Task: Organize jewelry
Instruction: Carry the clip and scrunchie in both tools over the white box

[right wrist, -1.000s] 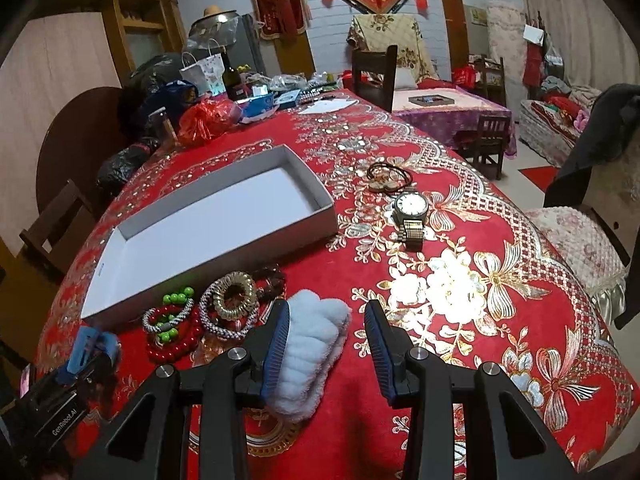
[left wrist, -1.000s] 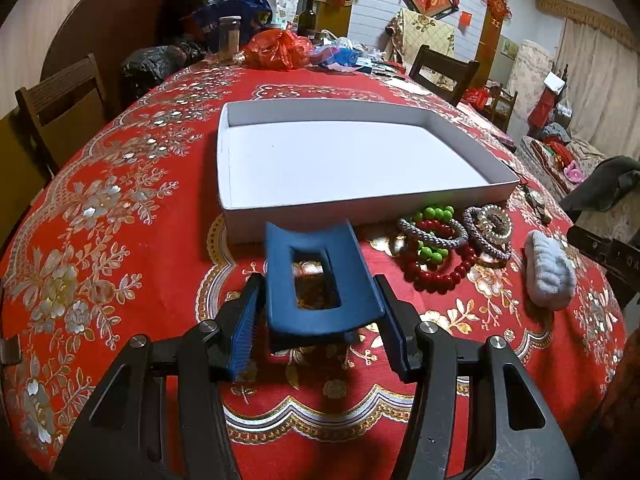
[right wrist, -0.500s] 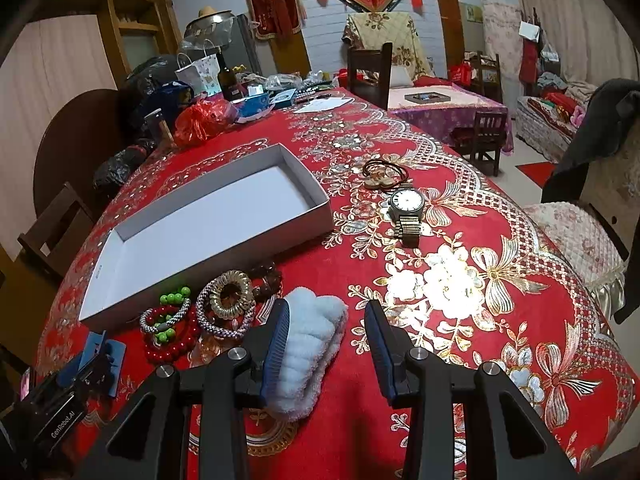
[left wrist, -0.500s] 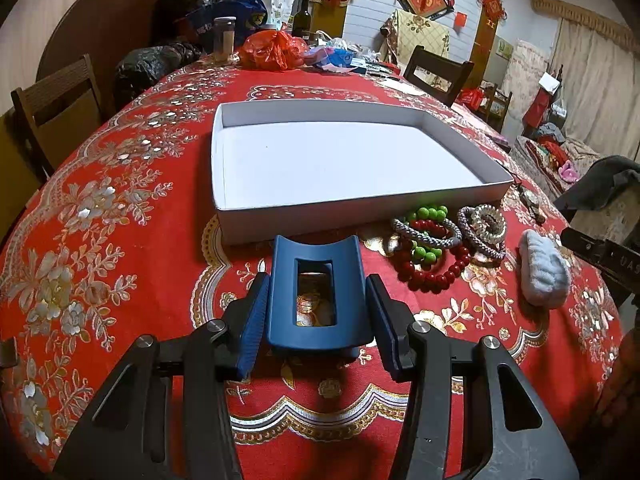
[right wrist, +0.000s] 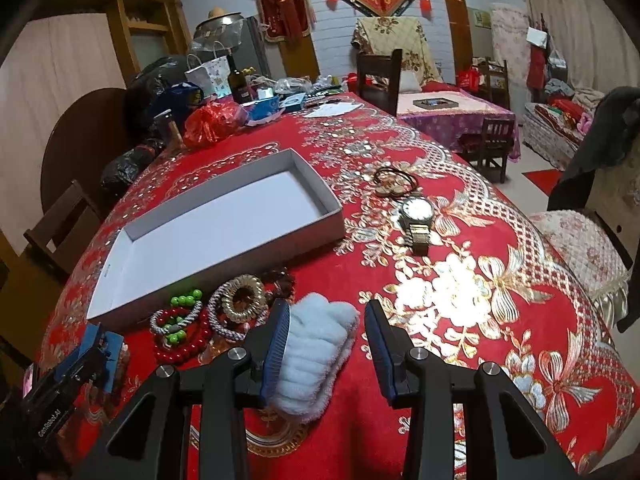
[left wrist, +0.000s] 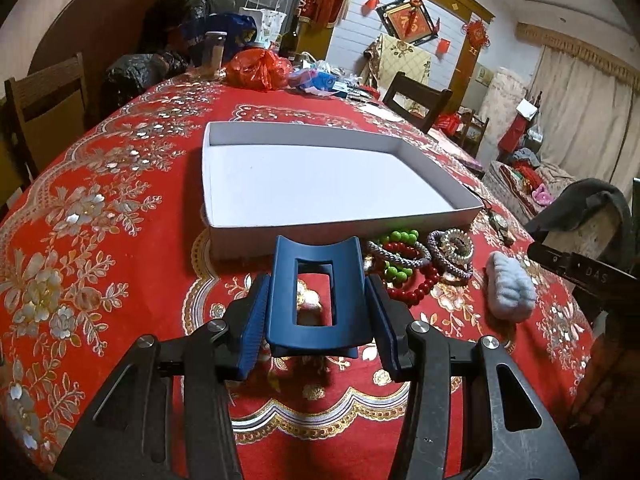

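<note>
Left gripper (left wrist: 318, 312) pinches a dark blue plastic claw hair clip (left wrist: 316, 300).
Only the right view shows a silver metal wristwatch (right wrist: 417, 216); right gripper (right wrist: 326, 340) fingers spread around a pale blue fluffy scrunchie (right wrist: 316, 340).

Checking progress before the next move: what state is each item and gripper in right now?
White box: open, nothing inside.
Blue hair claw: clamped in left gripper.
Right gripper: open, fluffy white hair clip between its fingers, not squeezed.
Bead bracelets: piled on the cloth beside the box.
Wristwatch: lying flat on the cloth.
Dark cord bracelets: beyond the watch.
</note>
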Tool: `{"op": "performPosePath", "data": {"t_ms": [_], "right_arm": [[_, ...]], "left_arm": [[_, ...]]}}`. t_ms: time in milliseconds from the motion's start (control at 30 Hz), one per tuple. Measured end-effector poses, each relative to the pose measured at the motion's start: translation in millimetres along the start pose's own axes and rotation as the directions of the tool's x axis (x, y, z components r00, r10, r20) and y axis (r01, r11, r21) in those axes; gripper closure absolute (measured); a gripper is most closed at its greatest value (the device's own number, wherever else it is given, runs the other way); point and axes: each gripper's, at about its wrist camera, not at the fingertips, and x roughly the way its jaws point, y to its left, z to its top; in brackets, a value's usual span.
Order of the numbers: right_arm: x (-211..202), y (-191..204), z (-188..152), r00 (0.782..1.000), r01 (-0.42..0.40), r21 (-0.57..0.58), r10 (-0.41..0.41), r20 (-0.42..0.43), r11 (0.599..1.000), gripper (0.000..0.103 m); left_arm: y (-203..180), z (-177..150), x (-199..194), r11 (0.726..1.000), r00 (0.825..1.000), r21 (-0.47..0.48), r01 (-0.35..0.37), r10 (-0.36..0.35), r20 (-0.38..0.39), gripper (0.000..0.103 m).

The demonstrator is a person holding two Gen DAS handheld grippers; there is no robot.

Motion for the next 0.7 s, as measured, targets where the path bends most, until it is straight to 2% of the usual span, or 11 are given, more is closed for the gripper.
{"op": "performPosePath", "data": {"t_ms": [200,300,367,467,567,600,700], "right_arm": [[3.1,15.8,29.7,0.998,-0.053,-0.101,0.051,-0.023,0.993,0.065],[6.2,11.6,52.2,0.994,-0.1,-0.132,0.094,-0.048,0.986,0.065],[12.8,4.3,63.6,0.984,-0.146,-0.164,0.126,-0.122,0.976,0.065],[17.3,-6.1,52.5,0.972,-0.164,-0.139,0.136,-0.191,0.977,0.065],[22.7,-8.2,22.6,0.957,-0.201,-0.033,0.189,-0.218,0.979,0.055],[25.3,-4.2,15.6,0.957,-0.195,-0.027,0.184,-0.224,0.981,0.054],[36.0,10.6,2.3,0.969,-0.096,-0.065,0.078,-0.236,0.993,0.052]], "left_arm": [[-12.8,13.1,-8.9,0.999,1.0,0.039,0.003,-0.004,0.004,0.056],[-13.6,20.3,-11.7,0.999,1.0,0.036,0.006,-0.006,0.007,0.056],[-12.9,24.1,-12.5,0.999,1.0,0.035,0.003,-0.004,0.015,0.056],[-12.1,24.0,-11.7,1.0,1.0,0.02,0.007,-0.008,0.022,0.056],[-13.3,19.7,-5.1,1.0,1.0,0.001,0.023,-0.023,-0.001,0.056],[-13.8,17.4,-3.3,1.0,1.0,0.0,0.025,-0.025,-0.011,0.056],[-16.9,12.4,-4.3,1.0,1.0,0.014,0.022,-0.021,-0.014,0.056]]}}
